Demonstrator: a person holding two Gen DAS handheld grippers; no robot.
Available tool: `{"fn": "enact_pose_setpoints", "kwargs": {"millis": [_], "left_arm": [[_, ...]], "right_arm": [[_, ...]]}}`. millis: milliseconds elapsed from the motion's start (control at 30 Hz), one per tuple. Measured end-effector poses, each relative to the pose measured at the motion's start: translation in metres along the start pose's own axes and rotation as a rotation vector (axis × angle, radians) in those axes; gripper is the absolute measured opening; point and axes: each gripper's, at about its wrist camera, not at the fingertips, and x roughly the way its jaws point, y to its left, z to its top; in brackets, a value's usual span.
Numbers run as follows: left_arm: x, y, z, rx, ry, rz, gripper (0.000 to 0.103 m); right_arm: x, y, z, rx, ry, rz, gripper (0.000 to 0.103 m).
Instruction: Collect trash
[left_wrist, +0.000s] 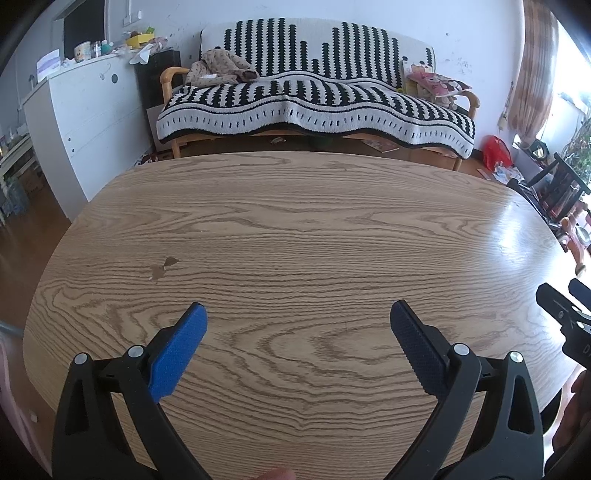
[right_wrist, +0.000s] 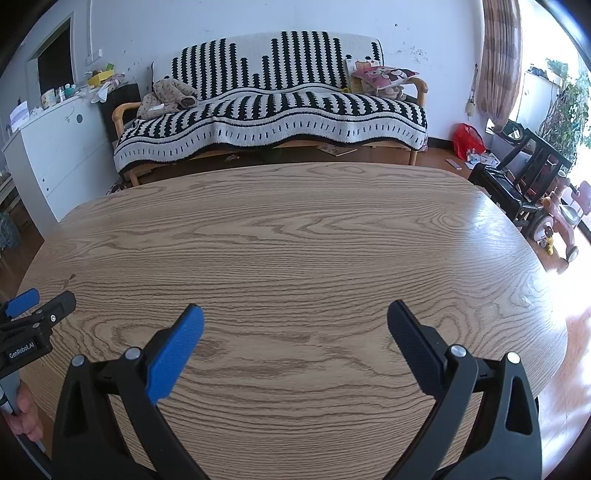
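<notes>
Trash: none visible on oval oak-grain wooden desk (left_wrist: 295, 229). My left gripper (left_wrist: 298, 314) and right gripper (right_wrist: 295, 315) jaws wide, empty. Search step; next, locate litter.

One readable label, lower left of the right wrist view

White letters "GenRobot.AI" stand on the black body of the left gripper (right_wrist: 22, 306). At the right edge of the left wrist view, the right gripper (left_wrist: 569, 295) bears a white mark starting with "D", otherwise cut off.
</notes>
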Motion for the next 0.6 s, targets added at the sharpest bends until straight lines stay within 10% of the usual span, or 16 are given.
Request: {"fn": "enact_pose_setpoints", "kwargs": {"millis": [600], "left_arm": [[-0.002,-0.010,0.001,0.043,-0.005,0.002,0.096]], "right_arm": [[0.000,-0.001,0.000,0.000,-0.001,0.001,0.096]]}}
